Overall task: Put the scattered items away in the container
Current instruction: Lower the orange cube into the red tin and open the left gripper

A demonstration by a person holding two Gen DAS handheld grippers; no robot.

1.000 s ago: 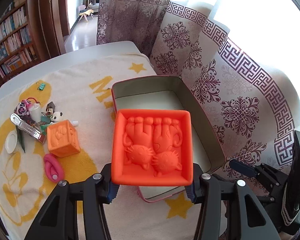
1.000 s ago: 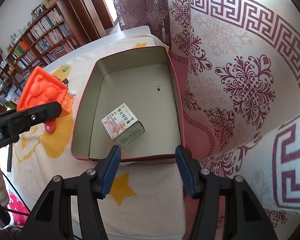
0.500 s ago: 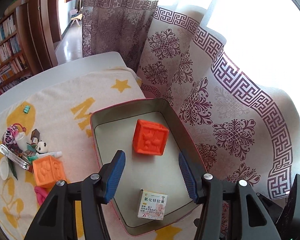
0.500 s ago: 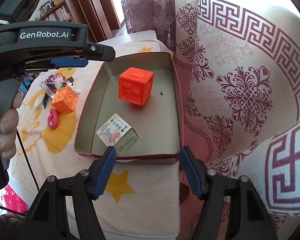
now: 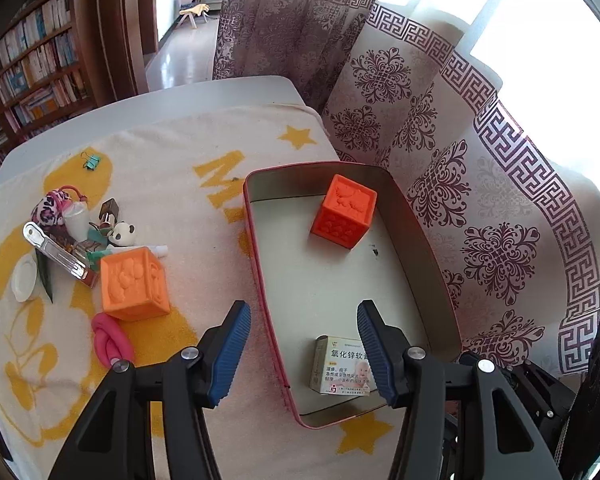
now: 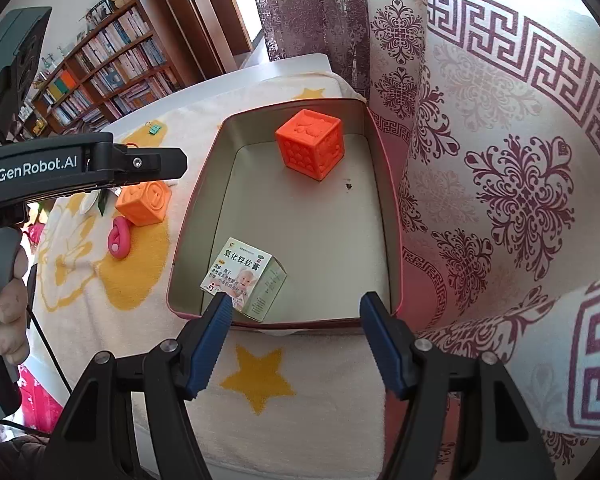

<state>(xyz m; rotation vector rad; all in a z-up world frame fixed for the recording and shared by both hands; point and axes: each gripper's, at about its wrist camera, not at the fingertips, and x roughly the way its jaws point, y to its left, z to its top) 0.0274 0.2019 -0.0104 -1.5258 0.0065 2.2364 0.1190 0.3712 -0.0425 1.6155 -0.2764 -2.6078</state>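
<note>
1. My left tool [image 5: 300, 344] has its fingers apart and holds nothing, above the near rim of the tin [image 5: 256, 256].
2. The light orange cube [image 5: 134, 284] waits on the blanket [image 5: 172, 184], touching the clutter; a wide grip may drag the pink knot [image 5: 110, 342].
3. One red-orange cube [image 6: 310, 142] and the ointment box [image 6: 242, 276] lie inside the tin.
4. My right tool [image 6: 296, 344] is also apart, empty.

Matt metal tin [image 5: 416, 248], terry towel [image 5: 172, 184]
</note>
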